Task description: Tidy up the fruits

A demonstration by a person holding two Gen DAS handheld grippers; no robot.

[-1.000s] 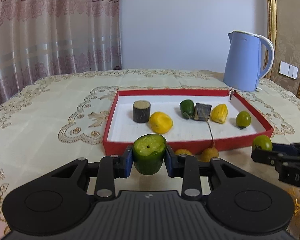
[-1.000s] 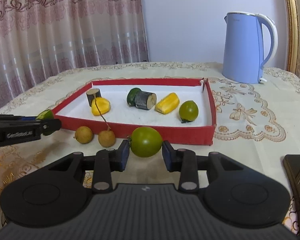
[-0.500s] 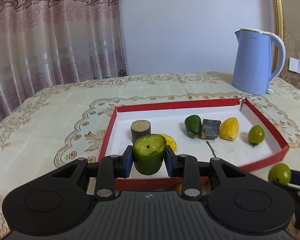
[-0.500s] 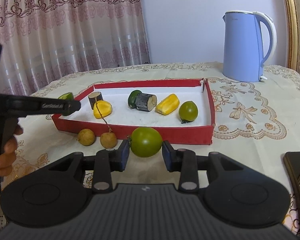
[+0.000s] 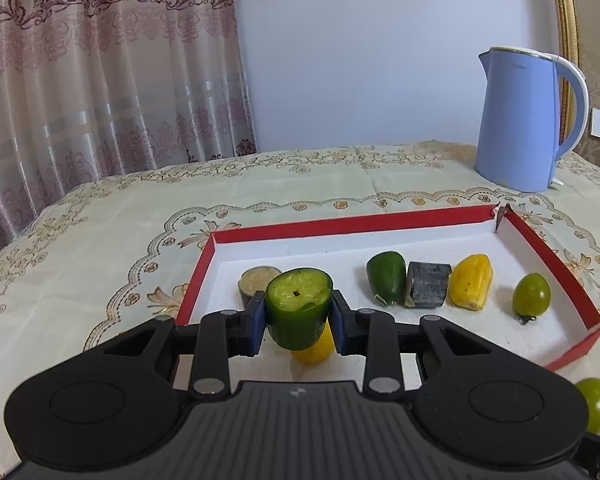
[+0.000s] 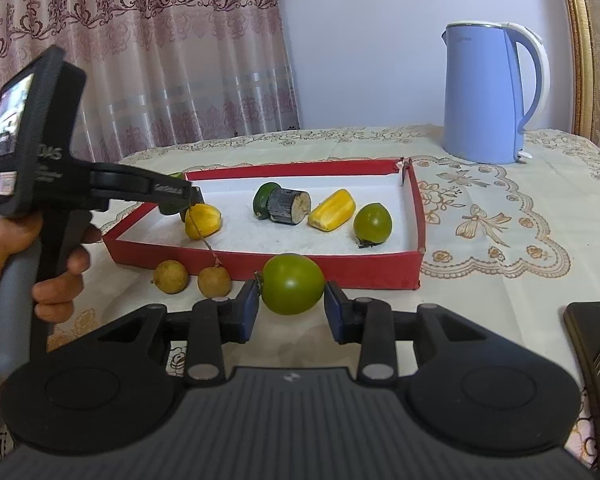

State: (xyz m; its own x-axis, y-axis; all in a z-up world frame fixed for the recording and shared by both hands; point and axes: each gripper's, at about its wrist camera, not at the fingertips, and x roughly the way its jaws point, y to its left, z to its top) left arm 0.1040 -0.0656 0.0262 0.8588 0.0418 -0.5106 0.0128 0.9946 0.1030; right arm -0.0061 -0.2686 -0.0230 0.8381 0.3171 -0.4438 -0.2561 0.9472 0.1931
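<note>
My left gripper (image 5: 298, 314) is shut on a cut green cucumber piece (image 5: 298, 304) and holds it above the front left part of the red tray (image 5: 351, 222). In the tray lie a dark stub (image 5: 254, 280), a yellow fruit (image 5: 313, 350) under the cucumber piece, a green piece (image 5: 385, 282), a dark block (image 5: 427, 290), a yellow piece (image 5: 471, 286) and a small green tomato (image 5: 531, 299). My right gripper (image 6: 292, 306) is shut on a green tomato (image 6: 293, 289) just in front of the tray's front wall (image 6: 339, 270). The left gripper also shows in the right wrist view (image 6: 172, 196).
Two brown longans (image 6: 171, 277) (image 6: 214, 281) lie on the tablecloth in front of the tray. A blue kettle (image 5: 519, 120) stands at the back right. A dark flat object (image 6: 595, 344) lies at the right edge. Curtains hang behind the table.
My left gripper has lifted and moved forward over the tray's front left part with the cucumber piece. My right gripper has stayed almost still with the tomato.
</note>
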